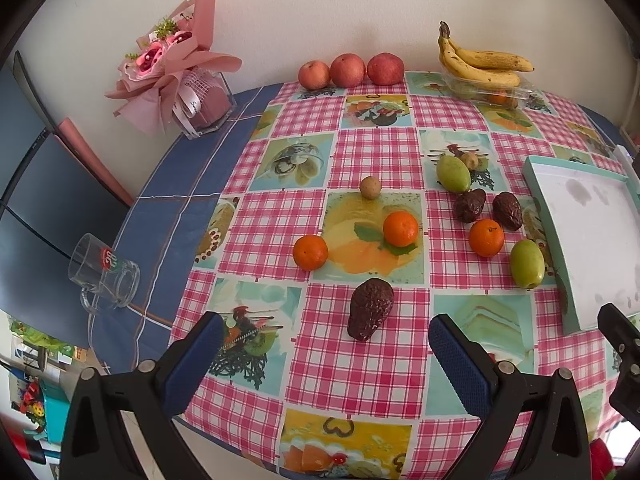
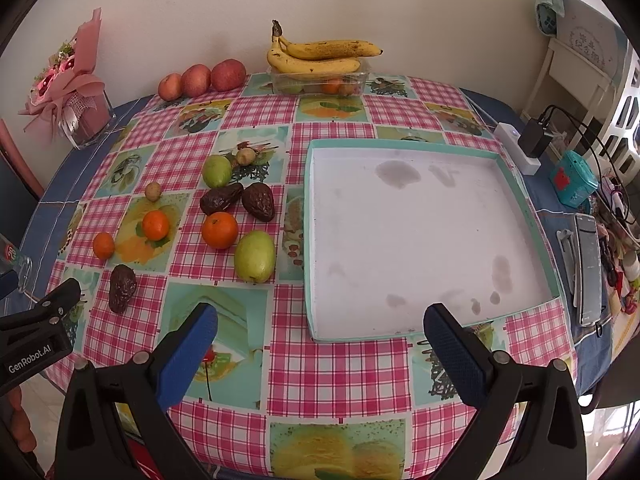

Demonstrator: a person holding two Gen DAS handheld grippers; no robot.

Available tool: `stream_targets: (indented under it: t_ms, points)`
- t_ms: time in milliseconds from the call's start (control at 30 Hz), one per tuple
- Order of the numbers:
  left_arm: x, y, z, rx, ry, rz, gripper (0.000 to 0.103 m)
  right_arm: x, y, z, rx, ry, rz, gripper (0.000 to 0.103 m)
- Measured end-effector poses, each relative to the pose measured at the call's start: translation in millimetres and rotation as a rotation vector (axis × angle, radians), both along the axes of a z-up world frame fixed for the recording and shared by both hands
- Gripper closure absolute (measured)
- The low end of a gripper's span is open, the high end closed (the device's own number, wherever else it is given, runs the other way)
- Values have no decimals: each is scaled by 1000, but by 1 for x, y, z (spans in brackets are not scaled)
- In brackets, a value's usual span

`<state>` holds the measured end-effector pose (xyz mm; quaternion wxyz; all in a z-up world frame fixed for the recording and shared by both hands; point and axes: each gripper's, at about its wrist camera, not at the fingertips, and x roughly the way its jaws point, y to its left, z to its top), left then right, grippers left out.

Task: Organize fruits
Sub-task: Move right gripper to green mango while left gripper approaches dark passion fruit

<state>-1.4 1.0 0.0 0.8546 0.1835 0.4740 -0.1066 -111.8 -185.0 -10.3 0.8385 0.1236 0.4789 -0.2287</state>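
While the tray (image 2: 516, 184) sits bare, three oranges (image 2: 219, 230) and three avocados (image 2: 259, 201) lie beside it.

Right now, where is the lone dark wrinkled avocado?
The lone dark wrinkled avocado lies just ahead of the open left gripper, nearest the small orange tangerine, apart from the other fruit.

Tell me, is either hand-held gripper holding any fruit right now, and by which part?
Nothing is held. The left hand-held gripper and right hand-held gripper are both open and empty above the tablecloth.

Loose fruits (image 2: 218, 230) left of tray (image 2: 400, 334) (bananas (image 2: 320, 56) behind, atop container (image 2: 358, 80)).
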Motion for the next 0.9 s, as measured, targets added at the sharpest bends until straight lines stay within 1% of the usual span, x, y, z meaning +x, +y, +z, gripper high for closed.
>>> stream_targets:
  t_ms: [133,233,333,500,567,633,667,733,800,867,900]
  points:
    - [3,1,0,-31,26,-3,0,0,0,-1,2,1,-6,0]
    - [7,4,-1,-87,55,-10,0,1,-1,-1,6,0,-8,0]
    - [11,8,-1,-155,61,0,0,4,-5,1,17,-15,-14,0]
    - [22,15,-1,-236,46,33,0,13,-14,10,51,-82,-30,0]
    - [25,18,-1,-266,36,46,0,17,-18,13,95,-117,-30,0]
    - [30,22,0,-322,30,52,0,21,-21,16,135,-155,-19,0]
    - [33,23,1,-340,27,56,0,23,-22,18,146,-158,-19,0]
    - [37,24,1,-347,15,66,0,28,-22,20,153,-162,-12,0]
    - [40,23,1,-331,-9,72,0,32,-20,22,155,-177,21,0]
    - [43,23,-2,-318,1,69,0,36,-17,23,194,-194,63,0]
    - [46,22,-4,-309,19,69,0,38,-16,23,213,-201,85,0]
